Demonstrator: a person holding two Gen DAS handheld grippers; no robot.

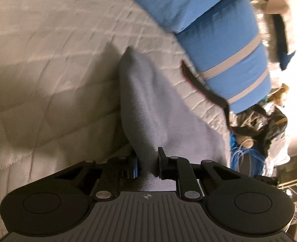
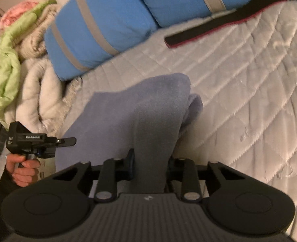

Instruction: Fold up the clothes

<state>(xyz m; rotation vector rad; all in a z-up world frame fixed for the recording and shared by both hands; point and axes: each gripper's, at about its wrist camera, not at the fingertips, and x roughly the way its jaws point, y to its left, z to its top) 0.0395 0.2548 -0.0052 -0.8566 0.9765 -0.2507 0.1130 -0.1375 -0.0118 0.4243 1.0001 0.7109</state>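
Between the fingers of the left hand-held gripper (image 1: pixel 148 166) a fold of the grey-blue garment (image 1: pixel 148 104) is pinched, the jaws drawn in on the cloth; the right hand-held gripper (image 2: pixel 150 165) likewise has its jaws closed on a thicker bunch of the same garment (image 2: pixel 140 117). From each gripper the cloth rises and runs straight ahead, away from the fingers, so its long axis lies along the line each gripper points, and it ends in a rounded, doubled-over hump a little way out on the bed (image 2: pixel 249 76). In the right wrist view the left hand-held gripper (image 2: pixel 67 141) appears off to the left, held by the person's hand (image 2: pixel 25 169) at the near edge of the garment, so both grippers sit at the same near end, side by side and apart. Neither looks clearly nearer to the far end; the coming fold probably turns on carrying this near edge forward over the hump. Beyond the garment lies the pale quilted cover, then a dark strap (image 2: pixel 219 24), and farthest off the blue pillows (image 2: pixel 100 26) with grey stripes, with a heap of blankets (image 2: pixel 27 64) to the left.
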